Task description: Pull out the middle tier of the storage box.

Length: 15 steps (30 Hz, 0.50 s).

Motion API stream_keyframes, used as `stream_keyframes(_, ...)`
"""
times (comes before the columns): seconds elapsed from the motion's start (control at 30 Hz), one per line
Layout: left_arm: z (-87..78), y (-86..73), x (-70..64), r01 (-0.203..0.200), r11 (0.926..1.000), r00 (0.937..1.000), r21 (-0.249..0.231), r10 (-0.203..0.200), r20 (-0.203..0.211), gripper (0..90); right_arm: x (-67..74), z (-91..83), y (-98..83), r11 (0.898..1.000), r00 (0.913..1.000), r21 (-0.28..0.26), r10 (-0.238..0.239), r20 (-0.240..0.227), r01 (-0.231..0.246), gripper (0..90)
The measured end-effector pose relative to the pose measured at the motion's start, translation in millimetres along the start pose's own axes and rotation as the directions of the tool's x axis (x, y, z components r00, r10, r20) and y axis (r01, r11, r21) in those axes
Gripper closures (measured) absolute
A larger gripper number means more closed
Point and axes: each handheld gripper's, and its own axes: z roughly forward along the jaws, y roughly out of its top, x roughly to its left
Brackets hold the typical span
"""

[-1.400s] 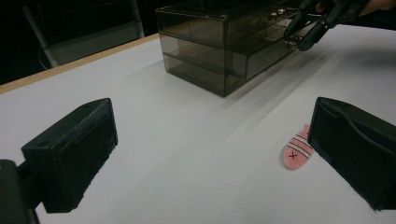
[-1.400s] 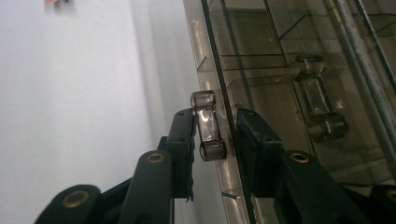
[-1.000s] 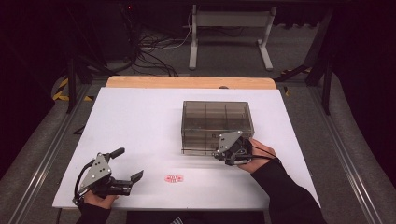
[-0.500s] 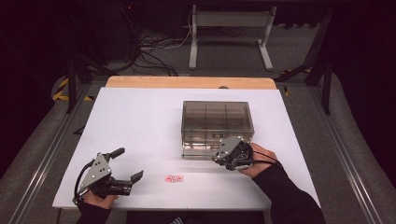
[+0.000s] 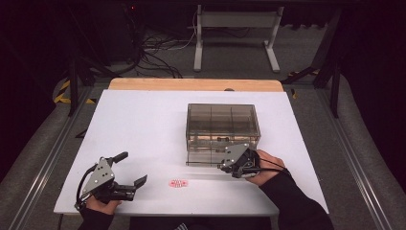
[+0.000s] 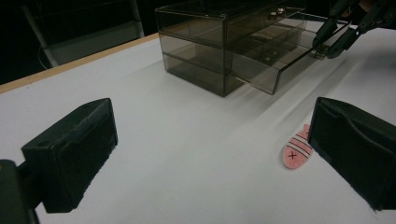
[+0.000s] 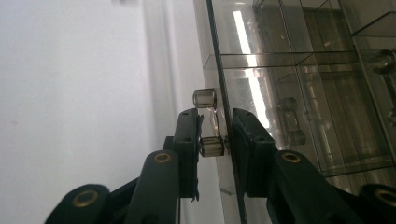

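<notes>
1. The right gripper (image 5: 224, 166) sits at the near face of the smoky transparent plastic drawer box (image 5: 222, 125), which stands a little right of the white table's (image 5: 143, 124) centre; the gripper's own camera shows its jaws pinched on the clear bar handle (image 7: 208, 122) of the lowest drawer (image 6: 280, 70), one pad on the handle, the other behind the drawer's front panel.
2. Against the picture a second back, that gripper has slid a touch toward six o'clock, nearer the person, and the drawer front comes with it: the left gripper view shows the drawer standing out from the box.
3. The squeeze on the handle looks the same as half a second ago.
4. The left gripper (image 5: 133, 168) rests at about seven o'clock on the table, well apart from the box, jaws spread wide with nothing between them.
5. It has not budged from the earlier pictures; same spot, same tilt.
6. The small pink flat fish-shaped piece (image 5: 178, 183) with dark stripes lies on the table at six o'clock of the box, between the two grippers, just beside the left gripper's far jaw in that gripper's view.
7. The fish piece lies where it lay before.
8. The box body keeps its place; only its bottom drawer has shifted.
</notes>
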Motion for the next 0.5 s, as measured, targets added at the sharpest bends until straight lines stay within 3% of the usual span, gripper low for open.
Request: stream_keyframes(0.5, 0.3, 0.0, 0.1, -0.003, 1.0000, 1.0000, 0.001, 0.003, 0.000, 2.4, 5.1, -1.7, -2.6, 1.000, 1.0000, -0.001, 0.004, 0.002, -0.004, 72.2)
